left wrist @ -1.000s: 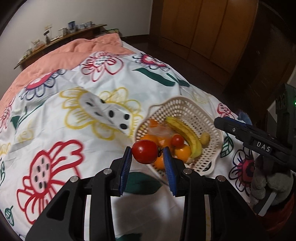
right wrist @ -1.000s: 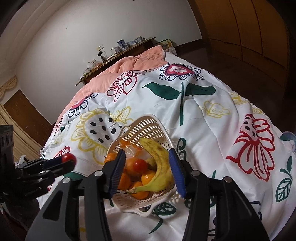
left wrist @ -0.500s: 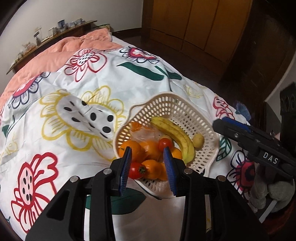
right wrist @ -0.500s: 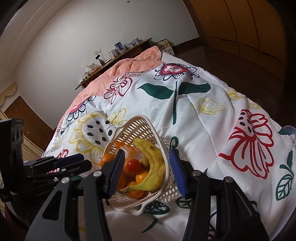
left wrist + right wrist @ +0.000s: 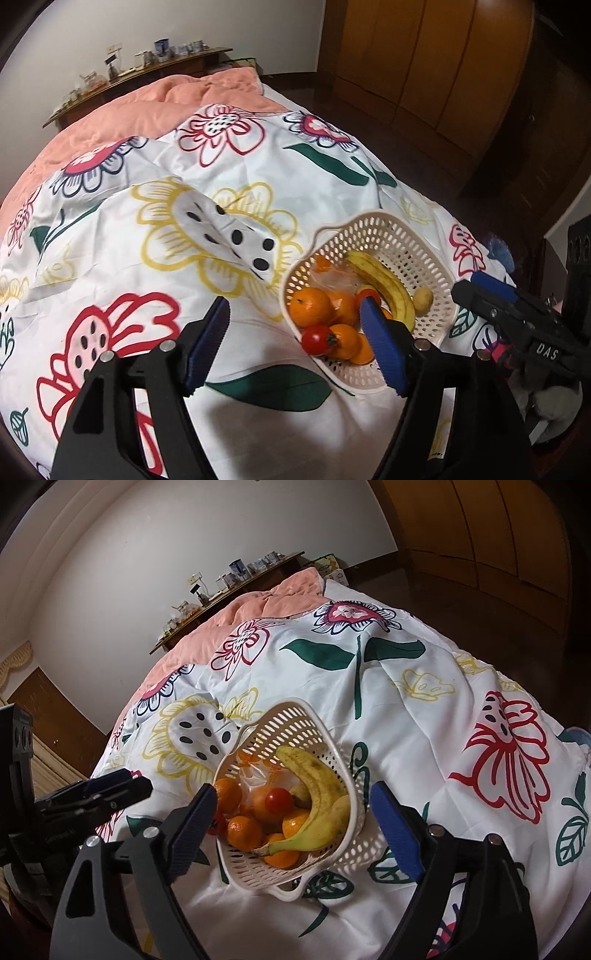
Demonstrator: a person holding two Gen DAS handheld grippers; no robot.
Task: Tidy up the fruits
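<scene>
A cream perforated basket [image 5: 430, 258] [image 5: 295, 720] sits on the flowered bedspread. It holds a banana [image 5: 384, 280] [image 5: 317, 786], several oranges [image 5: 310, 306] [image 5: 243, 832], a small yellow-green fruit [image 5: 423, 299] and two red tomatoes, one [image 5: 317, 339] at the near rim and one [image 5: 279, 800] in the middle. My left gripper [image 5: 295, 347] is open and empty, just above the basket's near-left edge. My right gripper [image 5: 291, 834] is open and empty, its jaws straddling the basket from the near side.
The flowered duvet [image 5: 147, 258] covers the bed, with a pink blanket [image 5: 166, 107] at the far end. A wooden shelf with small items [image 5: 147, 62] runs along the wall. Wooden wardrobes [image 5: 424, 55] stand to the right across dark floor.
My left gripper carried a tomato over the basket, let it go at the near rim, then opened wide and drew back to the left. The right gripper opened wider.
</scene>
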